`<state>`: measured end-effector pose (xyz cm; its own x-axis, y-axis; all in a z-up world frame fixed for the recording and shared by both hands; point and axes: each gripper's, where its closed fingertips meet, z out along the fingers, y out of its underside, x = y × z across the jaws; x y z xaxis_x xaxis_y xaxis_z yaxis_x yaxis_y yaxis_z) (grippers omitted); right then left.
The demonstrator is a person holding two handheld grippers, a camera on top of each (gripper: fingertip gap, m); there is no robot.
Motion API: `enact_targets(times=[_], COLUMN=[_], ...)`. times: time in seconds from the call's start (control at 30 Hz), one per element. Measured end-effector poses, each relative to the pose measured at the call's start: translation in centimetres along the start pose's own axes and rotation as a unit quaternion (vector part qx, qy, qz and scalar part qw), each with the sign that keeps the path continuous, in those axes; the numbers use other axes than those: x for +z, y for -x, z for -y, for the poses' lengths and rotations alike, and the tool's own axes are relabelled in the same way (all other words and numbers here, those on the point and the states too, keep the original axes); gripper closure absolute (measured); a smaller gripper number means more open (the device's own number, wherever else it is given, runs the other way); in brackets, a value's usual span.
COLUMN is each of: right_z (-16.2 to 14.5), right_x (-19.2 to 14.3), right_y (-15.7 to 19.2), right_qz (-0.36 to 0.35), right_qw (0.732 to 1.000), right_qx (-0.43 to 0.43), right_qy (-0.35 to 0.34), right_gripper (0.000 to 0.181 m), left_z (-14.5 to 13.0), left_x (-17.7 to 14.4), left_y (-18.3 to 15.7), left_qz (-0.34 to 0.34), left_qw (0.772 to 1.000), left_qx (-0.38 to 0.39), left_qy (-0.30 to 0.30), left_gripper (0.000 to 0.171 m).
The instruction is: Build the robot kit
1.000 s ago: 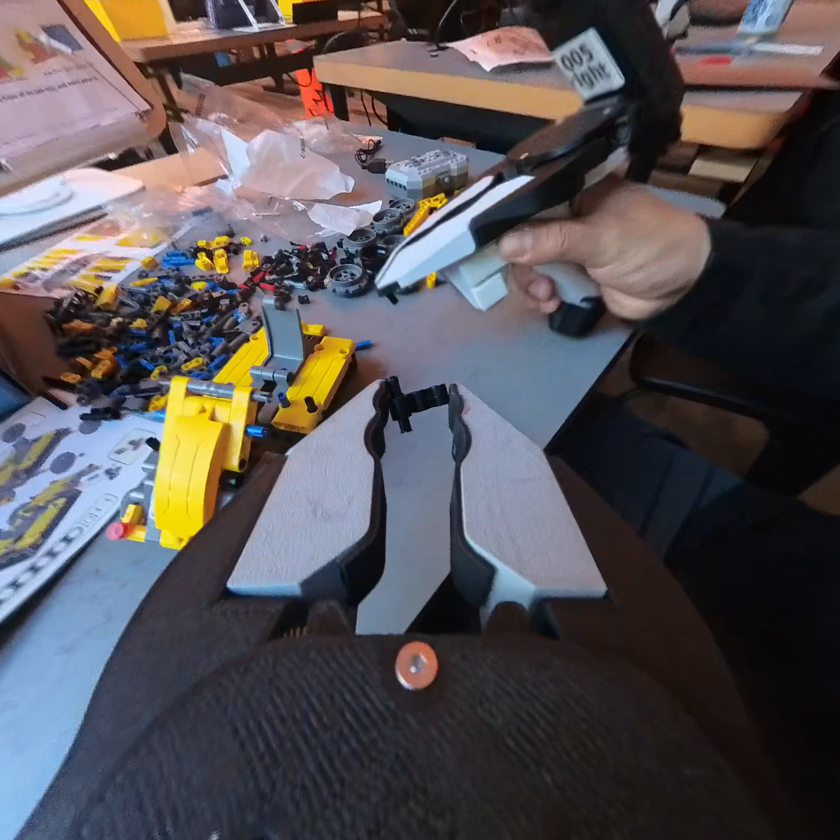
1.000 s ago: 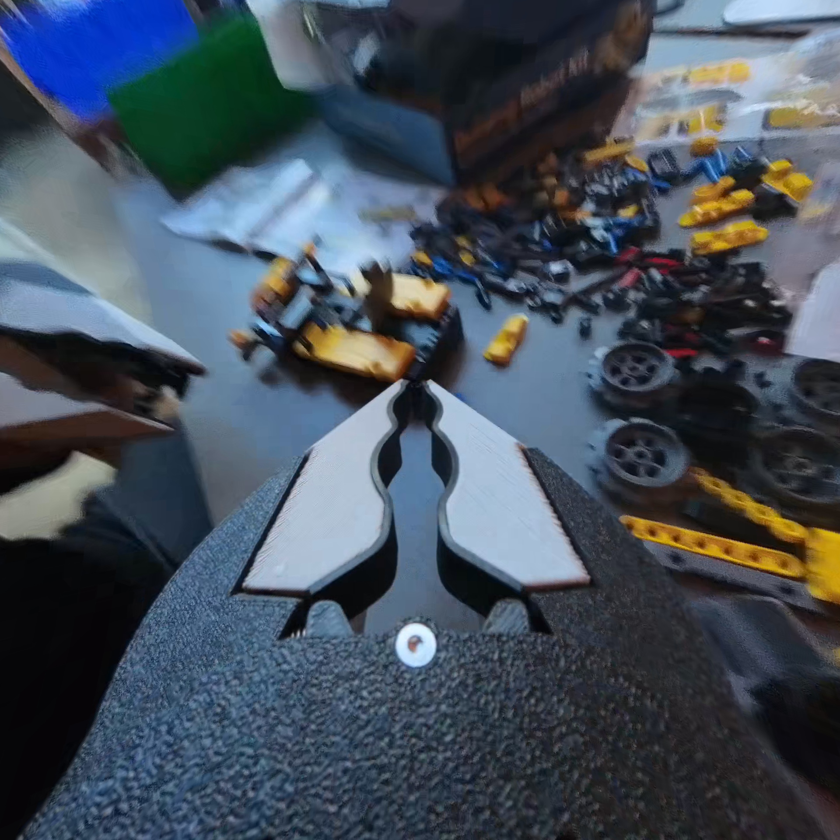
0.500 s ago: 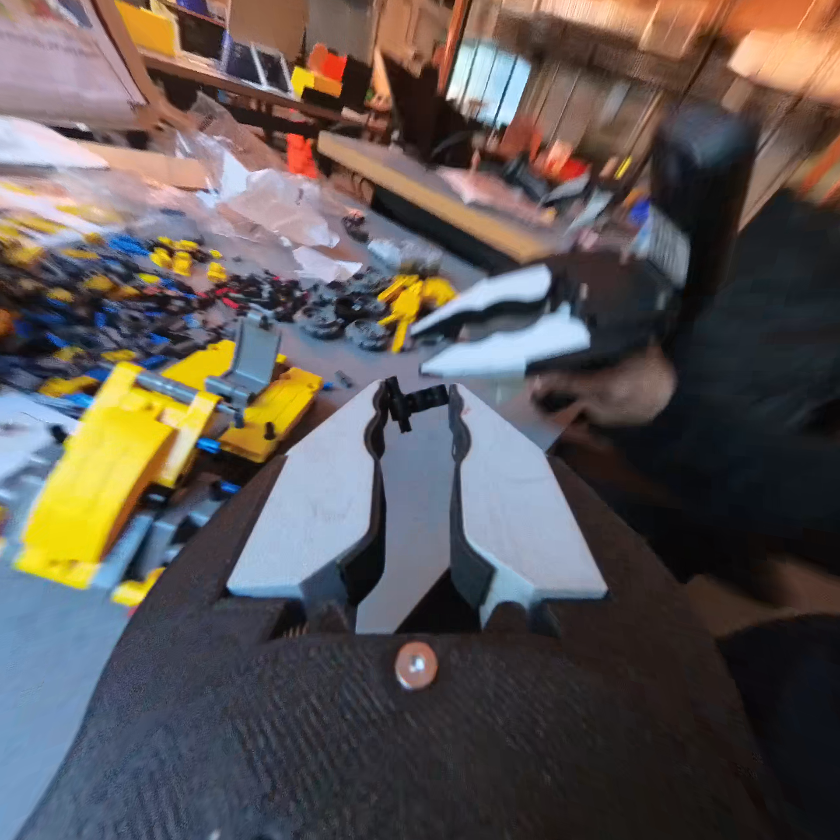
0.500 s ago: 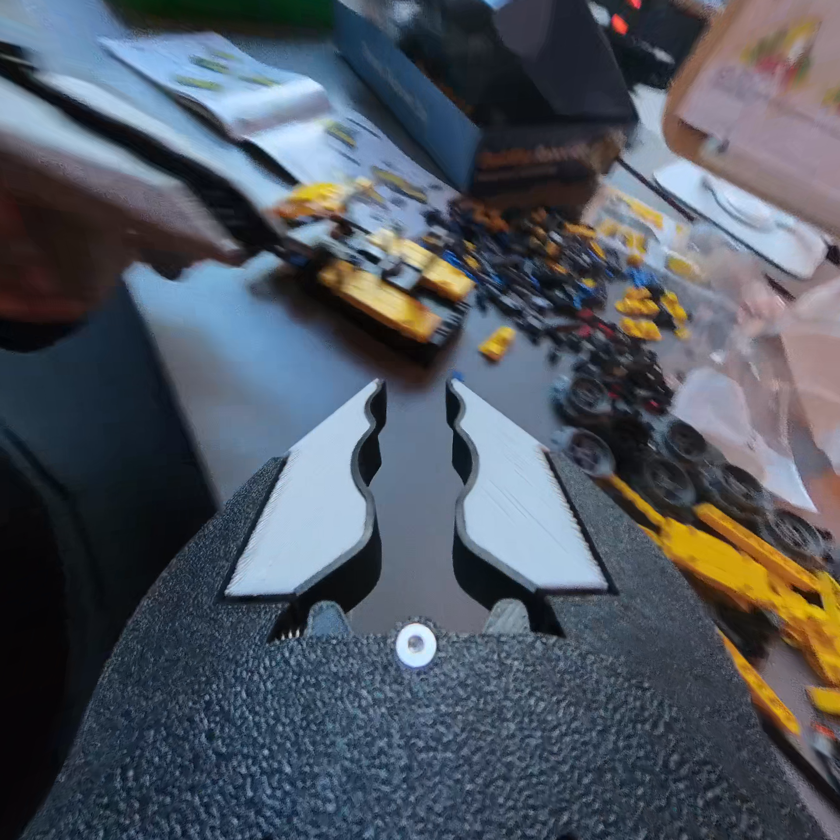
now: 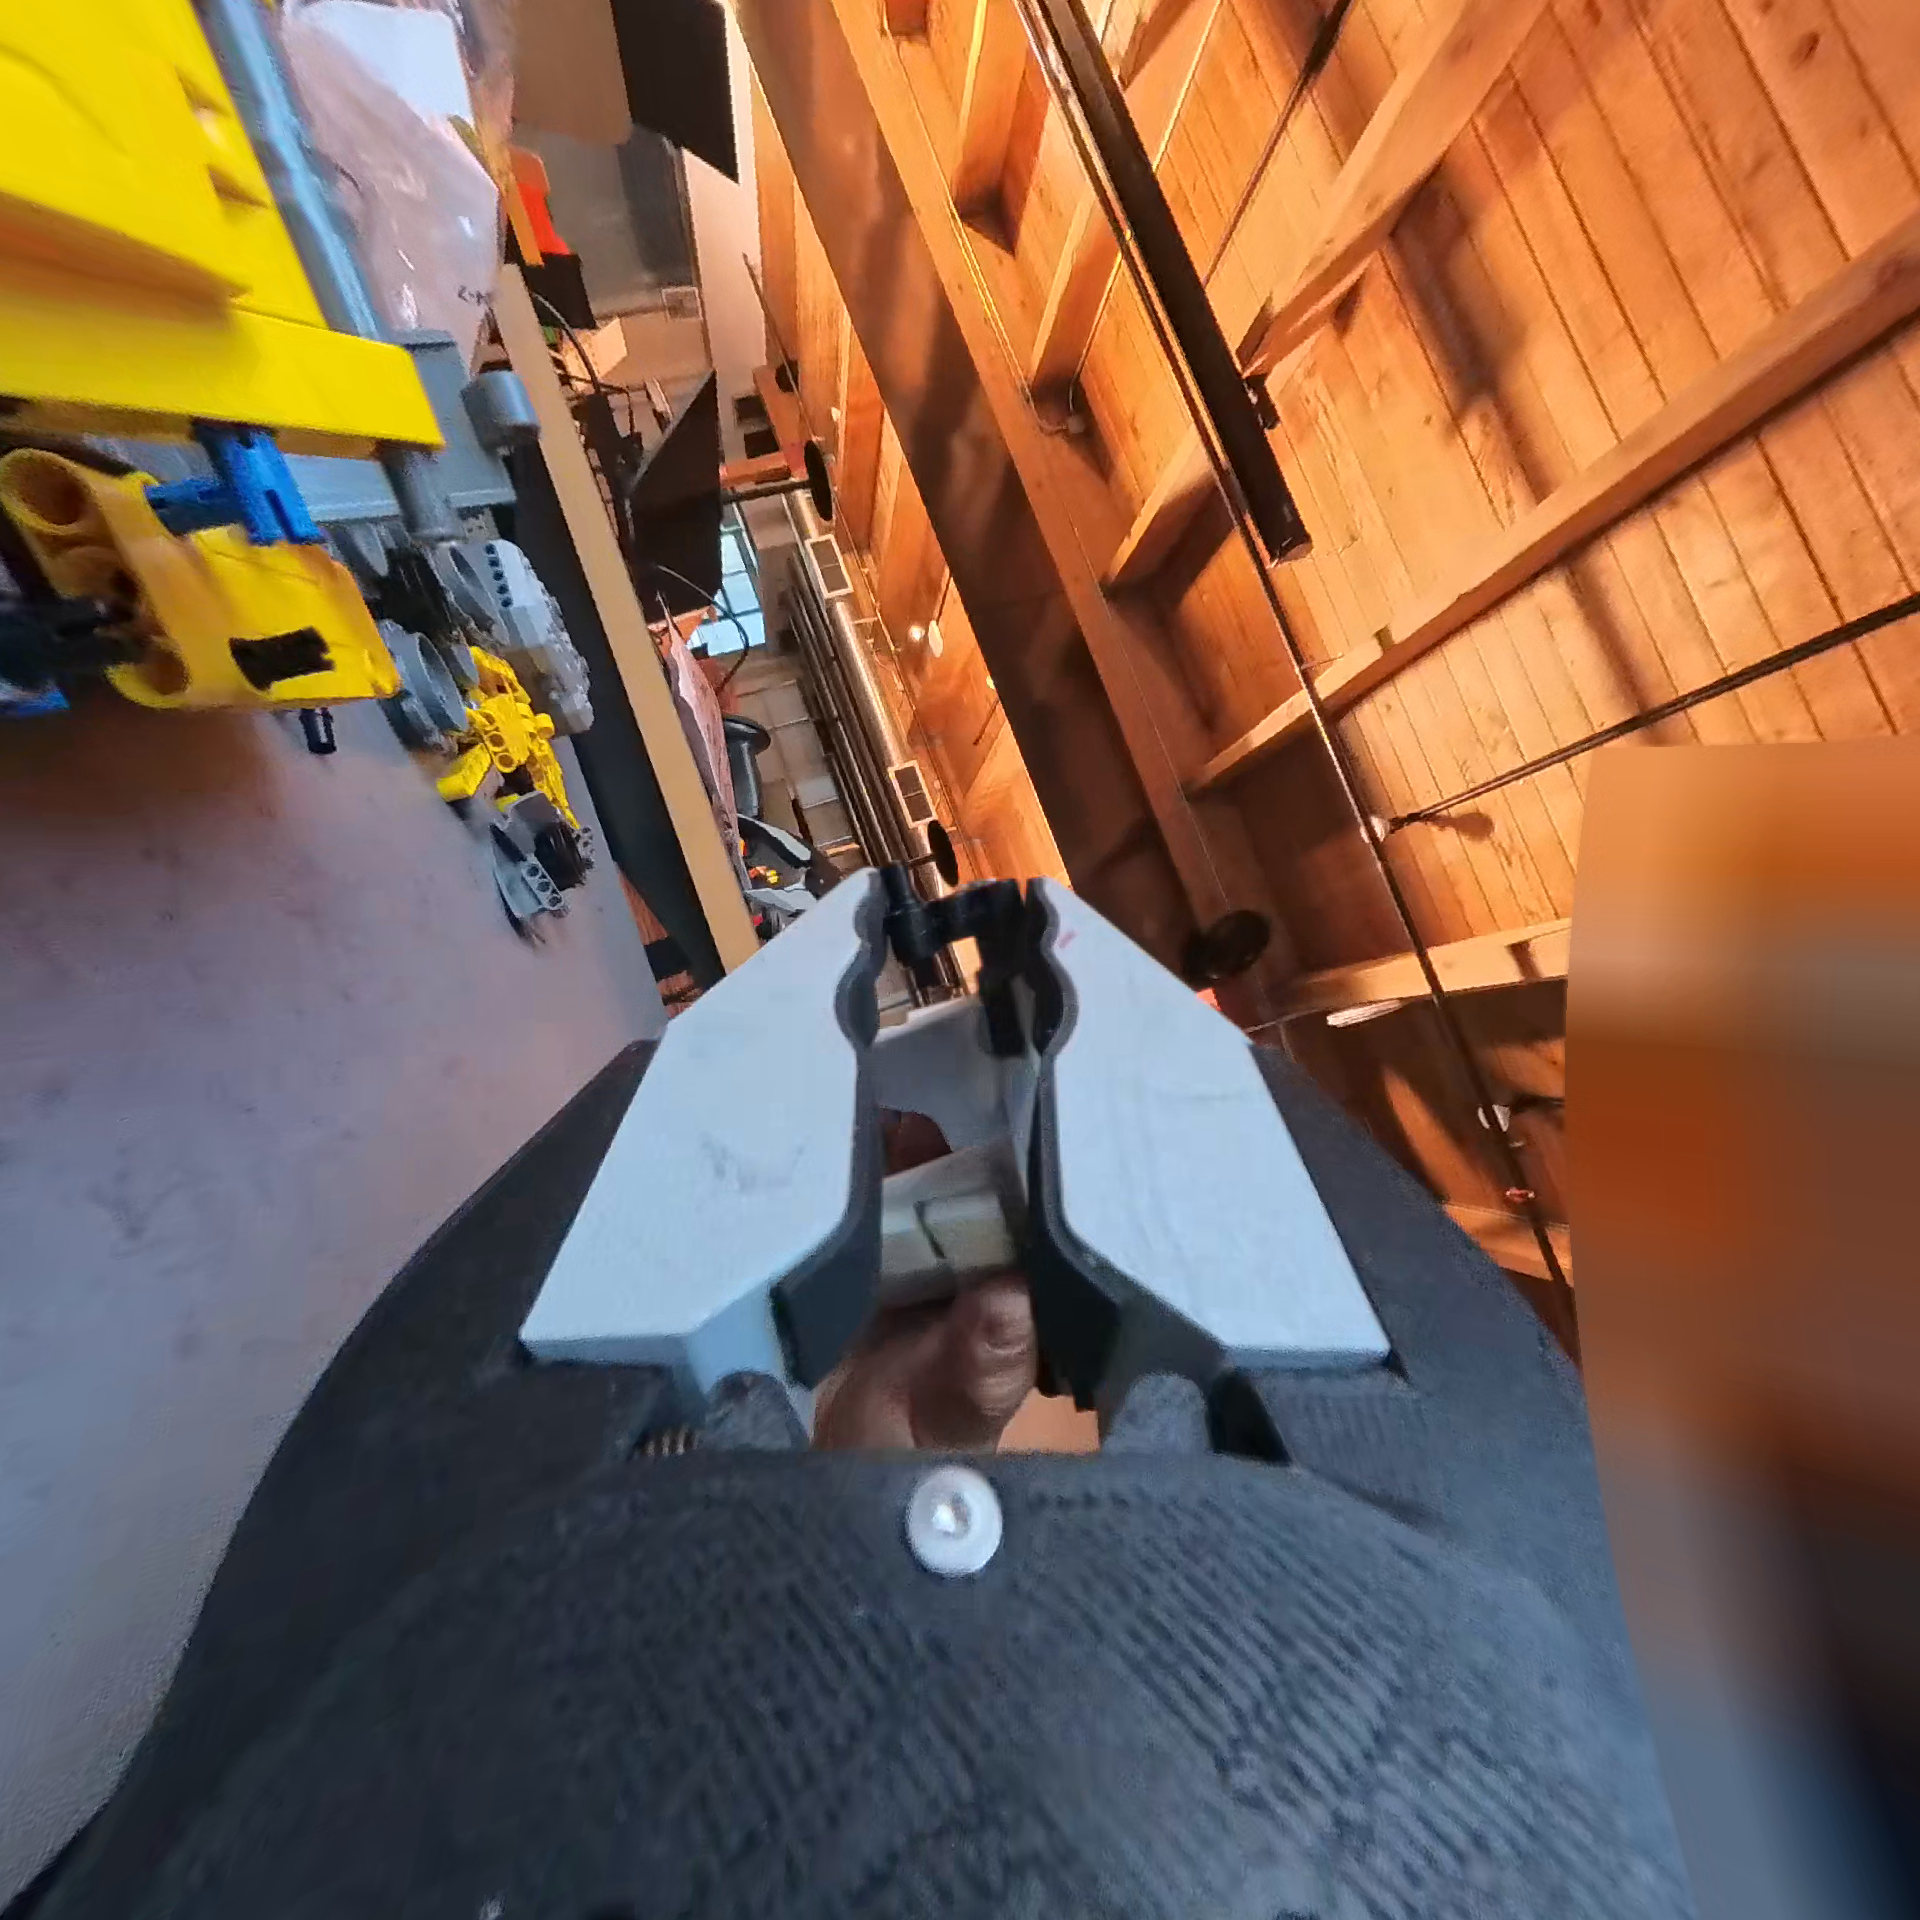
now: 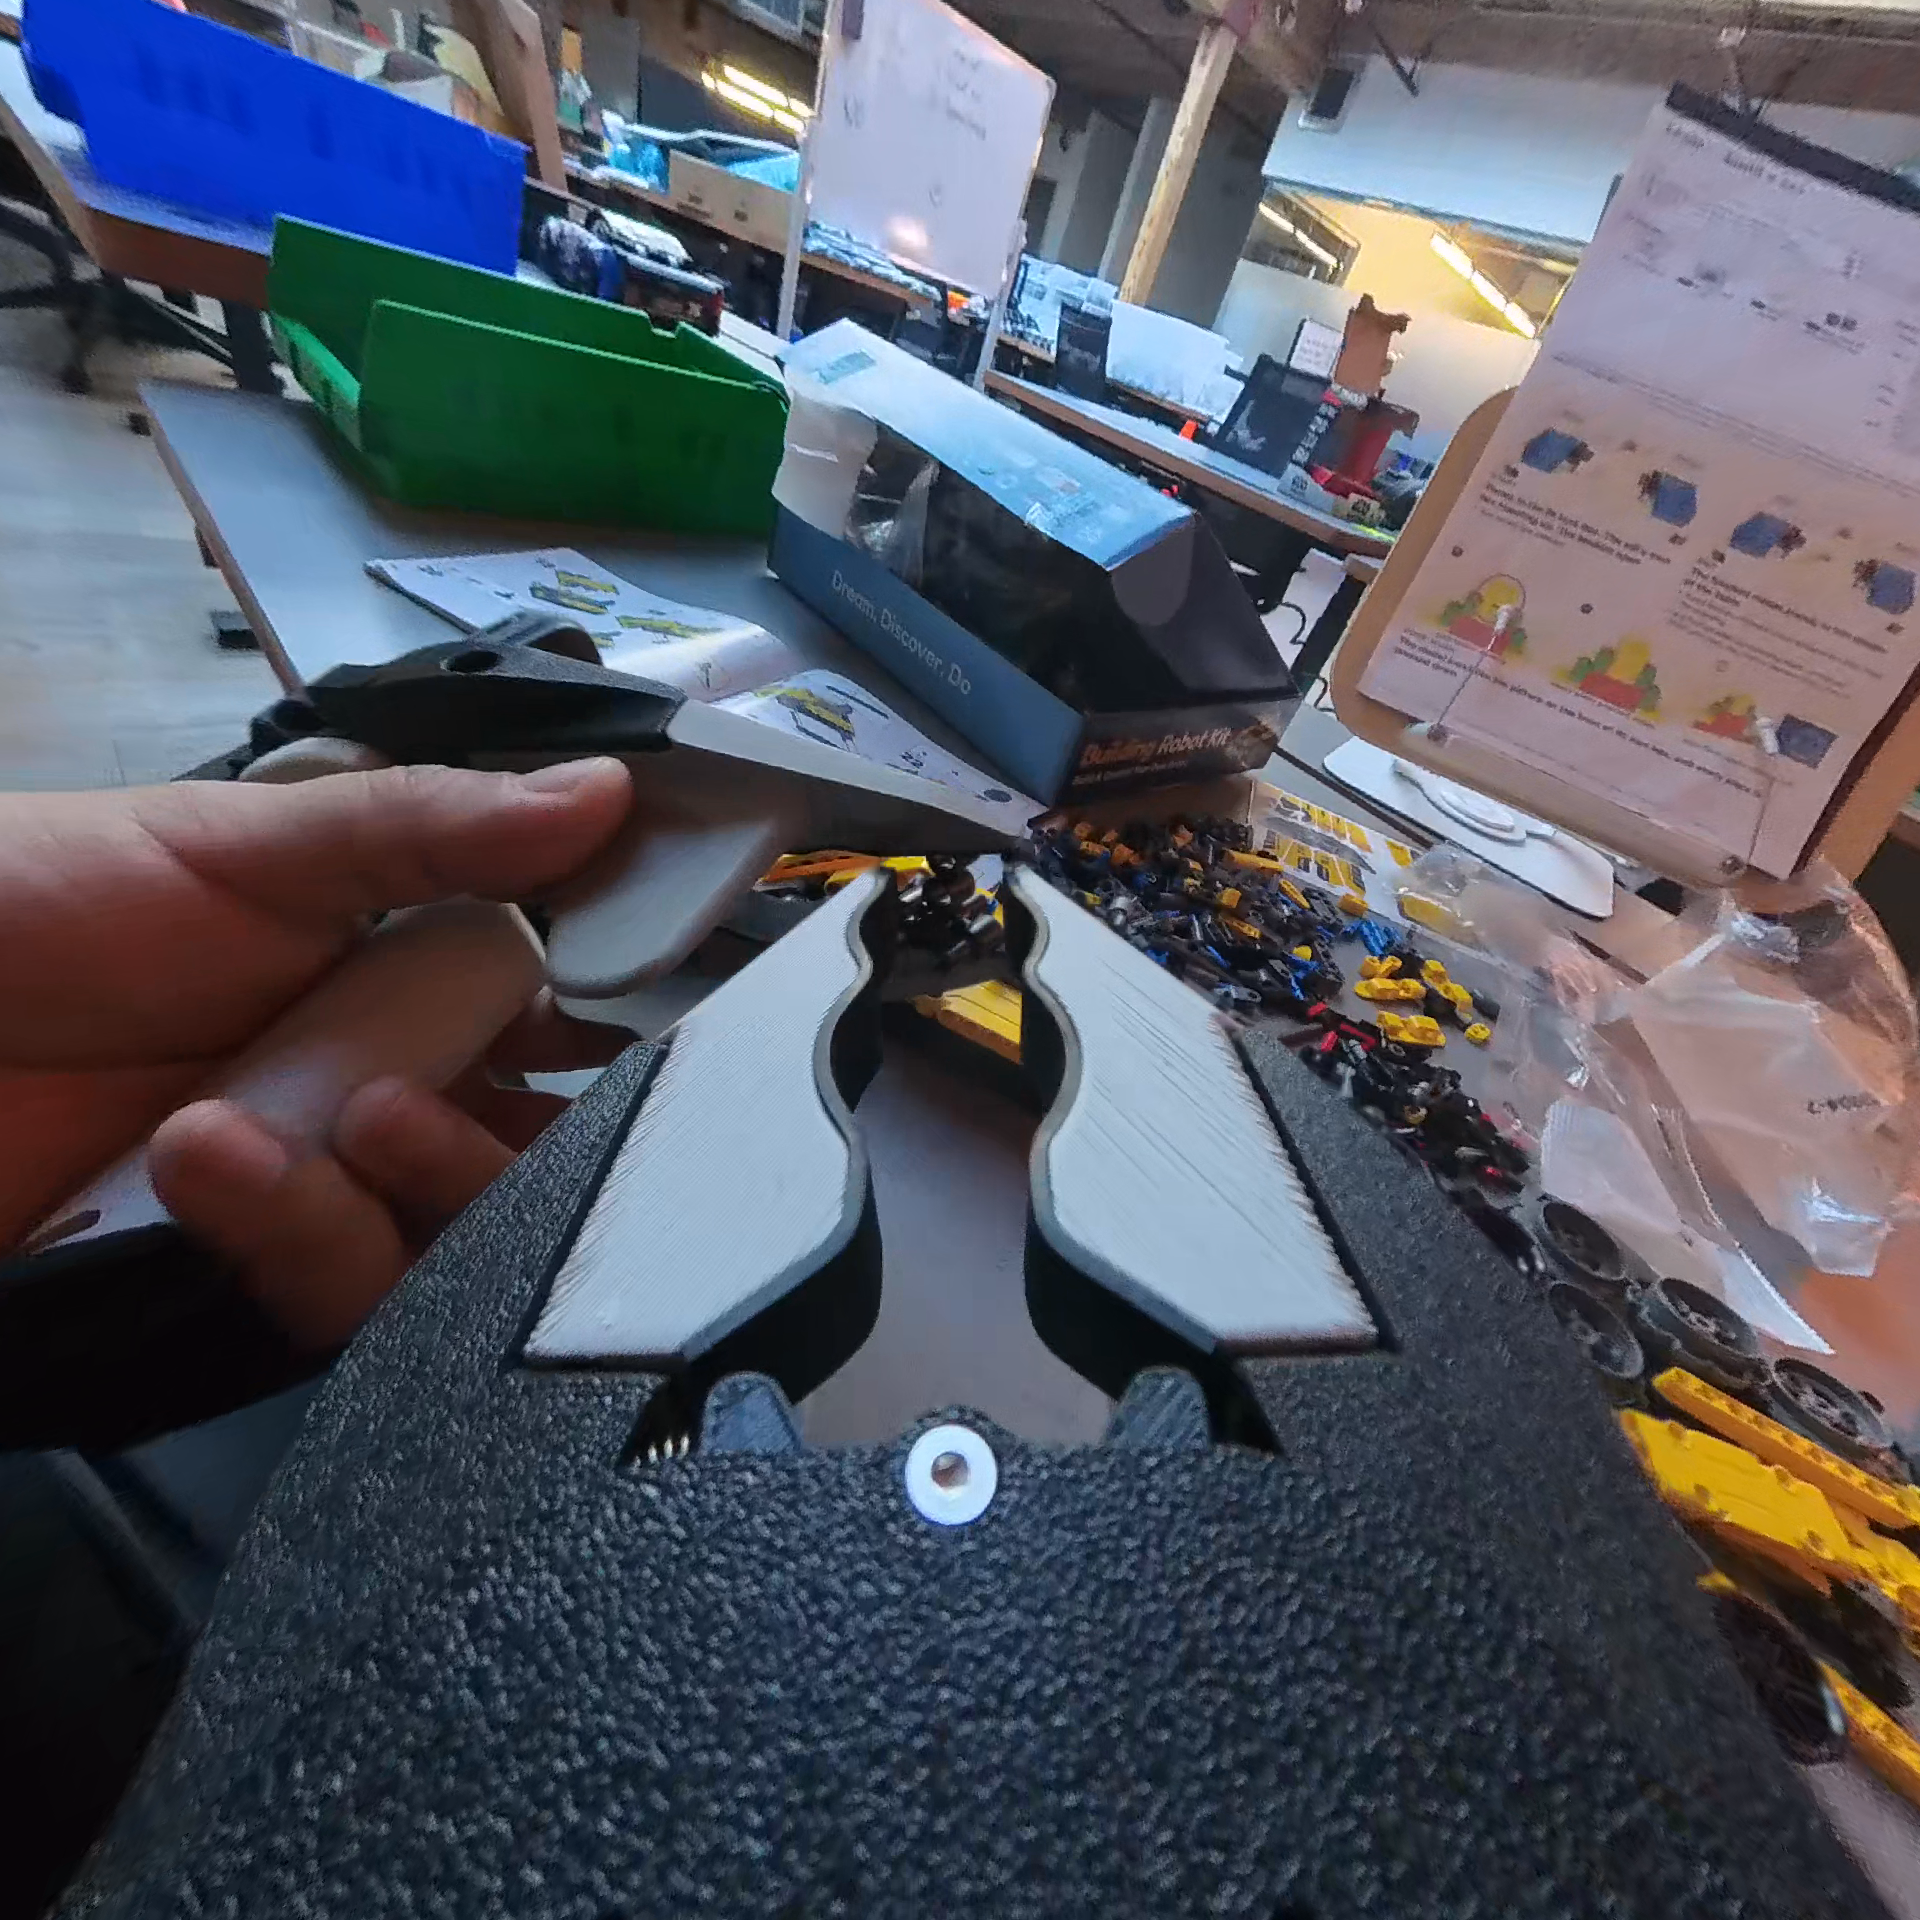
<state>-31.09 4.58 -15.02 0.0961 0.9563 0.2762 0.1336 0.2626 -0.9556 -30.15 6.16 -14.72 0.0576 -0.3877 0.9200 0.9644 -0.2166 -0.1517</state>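
Note:
My left gripper (image 5: pixel 956 902) is shut on a small black connector piece (image 5: pixel 932 922) pinched at its tips. It is rolled on its side and points up at a wooden ceiling, with the grey table (image 5: pixel 208 1039) at the left. A yellow brick model (image 5: pixel 208 312) lies close on that table. My right gripper (image 6: pixel 943 891) is open and empty above the table. It points at a pile of small black, blue and yellow parts (image 6: pixel 1195 914). The left gripper also shows in the right wrist view (image 6: pixel 1023 826), held by a hand (image 6: pixel 260 935) just left of and above my right fingertips.
A dark product box (image 6: pixel 1039 582), an open instruction booklet (image 6: pixel 623 623) and a green bin (image 6: pixel 540 416) stand behind the pile. Black wheels (image 6: pixel 1662 1320), yellow beams (image 6: pixel 1766 1475) and clear plastic bags (image 6: pixel 1714 1039) lie at the right. A board with a printed sheet (image 6: pixel 1714 468) stands at the far right. Both grippers' tips are close together, under 4 cm apart.
My left gripper has rolled sideways and tilted up toward the ceiling, still pinching the black piece. My right gripper has opened and swung round beside the left gripper's tip.

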Motion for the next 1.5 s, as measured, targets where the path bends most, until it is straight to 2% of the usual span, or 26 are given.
enact_targets(times=[0.13, 0.27, 0.43, 0.47, 0.53, 0.6, 0.63, 0.67, 0.7, 0.77, 0.8, 0.83, 0.87, 0.9, 0.93, 1.07, 1.13, 1.23, 1.3, 1.4, 1.5], right_z=[-0.4, -0.1, 0.5, 0.6, 0.7, 0.4, -0.1, -0.4, -0.5, -0.4, -0.2, 0.2, 0.5, 0.9, 1.0, 0.9, 1.1, 1.2, 1.2, 1.0, 0.8], right_x=[0.6, 0.3, 0.3, 0.2, 0.1, 0.1, 0.3, 0.3, 0.3, 0.2, 0.1, 0.0, -0.1, -0.2, -0.1, -0.1, -0.1, 0.0, 0.3, 1.0, 1.3], right_y=[0.0, -0.3, -0.8, -1.1, -1.2, -0.4, -0.4, -0.2, 0.1, 0.5, 0.6, 0.7, 0.7, 0.7, 0.8, 1.8, 1.8, 2.0, 2.0, 1.8, 1.4], right_qz=[-0.011, -0.028, -0.005, 0.003, 0.039, 0.110, 0.133, 0.163, 0.197, 0.258, 0.286, 0.308, 0.328, 0.340, 0.342, 0.326, 0.315, 0.310, 0.301, 0.269, 0.227], right_qw=[1.000, 0.999, 0.995, 0.992, 0.986, 0.971, 0.960, 0.946, 0.927, 0.884, 0.863, 0.844, 0.827, 0.817, 0.817, 0.860, 0.871, 0.880, 0.885, 0.893, 0.898], right_qx=[0.028, 0.027, 0.090, 0.110, 0.149, 0.204, 0.241, 0.278, 0.317, 0.387, 0.414, 0.436, 0.453, 0.461, 0.458, 0.388, 0.372, 0.356, 0.352, 0.357, 0.373], right_qy=[-0.002, -0.025, -0.052, -0.059, -0.066, -0.062, -0.048, -0.044, -0.044, -0.044, -0.049, -0.057, -0.064, -0.070, -0.071, -0.057, -0.058, -0.057, -0.054, -0.046, -0.054], right_gripper=[0.166, 0.171, 0.172, 0.172, 0.172, 0.172, 0.172, 0.172, 0.172, 0.172, 0.172, 0.172, 0.171, 0.172, 0.172, 0.172, 0.172, 0.171, 0.171, 0.171, 0.171], left_z=[-0.3, -0.5, -0.2, 0.2, 0.8, 1.3, 1.0, 0.7, 0.5, 0.8, 1.0, 0.9, 0.4, -0.1, -0.5, -0.6, -0.7, -0.6, -0.4, 0.4, 0.9], left_x=[0.2, 0.3, 0.3, 0.1, -0.9, -2.2, -2.9, -3.6, -4.1, -4.6, -4.7, -4.6, -4.4, -4.2, -3.9, -2.9, -2.8, -2.9, -3.0, -3.2, -3.0], left_y=[0.0, -0.4, -0.9, -1.3, -2.1, -2.4, -2.8, -3.0, -2.8, -1.7, -1.1, -0.5, 0.1, 0.5, 0.6, 0.0, -0.1, -0.3, -0.4, -0.1, 0.2], left_qz=[0.005, -0.019, -0.017, -0.029, -0.044, -0.033, -0.023, -0.005, 0.029, 0.110, 0.145, 0.168, 0.178, 0.185, 0.187, 0.202, 0.206, 0.214, 0.222, 0.245, 0.254], left_qw=[1.000, 0.999, 0.999, 0.998, 0.997, 0.991, 0.979, 0.953, 0.909, 0.794, 0.737, 0.690, 0.660, 0.646, 0.642, 0.657, 0.666, 0.659, 0.640, 0.577, 0.544], left_qx=[0.006, -0.009, 0.030, 0.039, 0.061, 0.130, 0.200, 0.296, 0.404, 0.578, 0.636, 0.675, 0.694, 0.700, 0.703, 0.703, 0.696, 0.704, 0.720, 0.766, 0.789], left_qy=[-0.022, -0.047, -0.031, -0.035, -0.027, 0.000, 0.033, 0.070, 0.103, 0.152, 0.176, 0.200, 0.227, 0.242, 0.240, 0.183, 0.170, 0.158, 0.152, 0.143, 0.134], left_gripper=[0.149, 0.149, 0.148, 0.140, 0.137, 0.130, 0.133, 0.139, 0.141, 0.133, 0.131, 0.133, 0.135, 0.137, 0.144, 0.155, 0.159, 0.160, 0.161, 0.162, 0.162])
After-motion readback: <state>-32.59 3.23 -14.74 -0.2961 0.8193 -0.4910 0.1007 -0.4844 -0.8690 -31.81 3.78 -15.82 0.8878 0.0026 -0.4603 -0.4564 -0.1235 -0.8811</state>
